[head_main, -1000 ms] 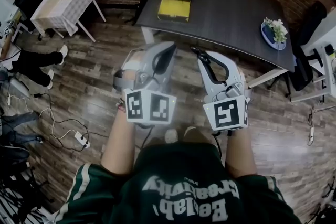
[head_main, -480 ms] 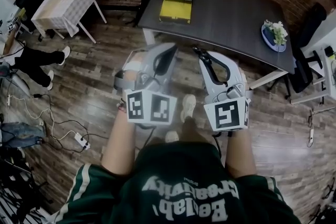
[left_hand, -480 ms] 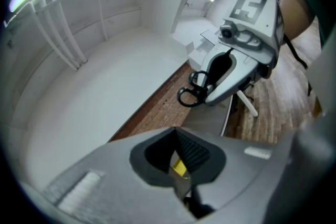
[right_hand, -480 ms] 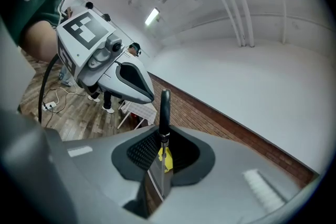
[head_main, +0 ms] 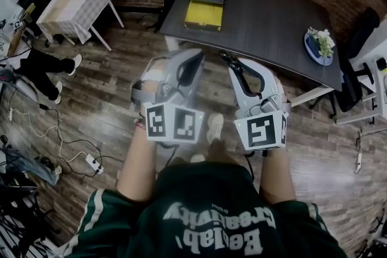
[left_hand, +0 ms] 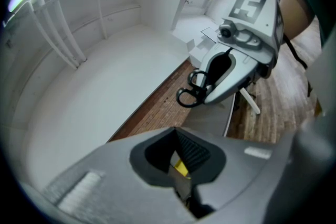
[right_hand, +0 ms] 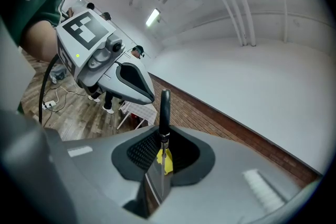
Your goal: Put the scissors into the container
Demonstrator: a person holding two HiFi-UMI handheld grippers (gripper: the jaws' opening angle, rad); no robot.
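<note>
Left gripper [left_hand: 178, 162]: we see its jaws together with nothing between them; it rides just left of the right one, about level.

Right gripper [right_hand: 161, 157]: clamped on the scissors' [right_hand: 164, 113] blades, pointing ahead toward the table.

Where the scissors are: in the air over the wood floor [head_main: 109, 99], well short of the table and well apart from the container.

How the scissors look: closed, with thin metal blades back between the pads and black loop handles sticking out past the jaw tips; from the right gripper view we see them edge-on.

Step in hand: we judge it to be the carry across to the table, with the drop not yet begun.

Doing it well: we would hold the clamp firm, since smooth blades with the handle weight hanging forward could pivot or slide. We would come in above the container, lower the handles inside, and only then part the jaws. The free left gripper could steady the container's wall.

Table [head_main: 272, 15]: dark, ahead of us, its near edge beyond both grippers.

Container [head_main: 202, 14]: open-topped, at the table's far left, with a yellow section nearer and a dark one behind.
</note>
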